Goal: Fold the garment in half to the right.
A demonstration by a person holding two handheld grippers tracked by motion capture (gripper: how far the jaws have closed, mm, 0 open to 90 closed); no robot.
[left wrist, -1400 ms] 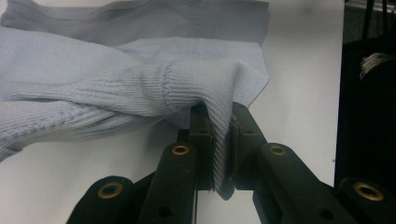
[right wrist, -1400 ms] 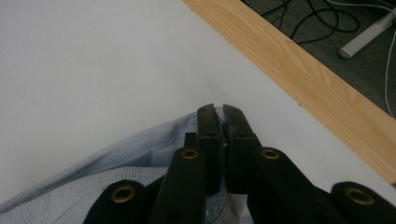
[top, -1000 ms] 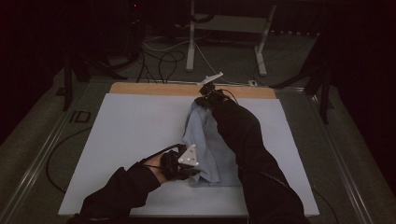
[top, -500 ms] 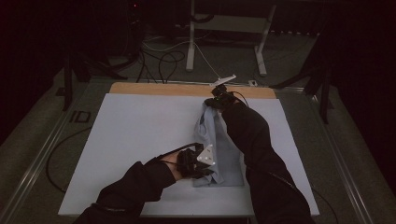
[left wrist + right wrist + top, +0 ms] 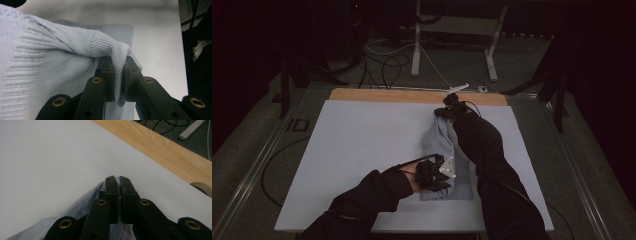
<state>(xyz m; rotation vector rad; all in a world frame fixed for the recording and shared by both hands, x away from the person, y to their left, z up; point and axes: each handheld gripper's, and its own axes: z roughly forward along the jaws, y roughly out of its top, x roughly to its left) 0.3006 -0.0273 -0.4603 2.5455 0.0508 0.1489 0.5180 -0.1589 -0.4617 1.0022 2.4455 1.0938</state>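
Note:
A pale blue knitted garment [image 5: 443,150] lies folded lengthwise on the white table cover [image 5: 362,145], right of the middle. My left gripper [image 5: 446,176] is at its near end, shut on the ribbed edge [image 5: 117,62], which runs between the two black jaws. My right gripper [image 5: 447,111] is at the garment's far end, near the wooden strip, shut on the cloth [image 5: 82,207]; a thin fold of it [image 5: 118,180] sits pinched between the jaws. The right forearm in a dark sleeve [image 5: 484,150] lies over the garment's right side and hides it.
A bare wooden strip [image 5: 392,95] runs along the table's far edge. A roll of tape [image 5: 201,187] sits on it by the right gripper. Cables [image 5: 387,62] and a white stand [image 5: 417,40] are on the floor beyond. The table's left half [image 5: 337,150] is bare white.
Both grippers have carried the garment's ends to the right across the table. The garment is now narrower, folded further over itself.

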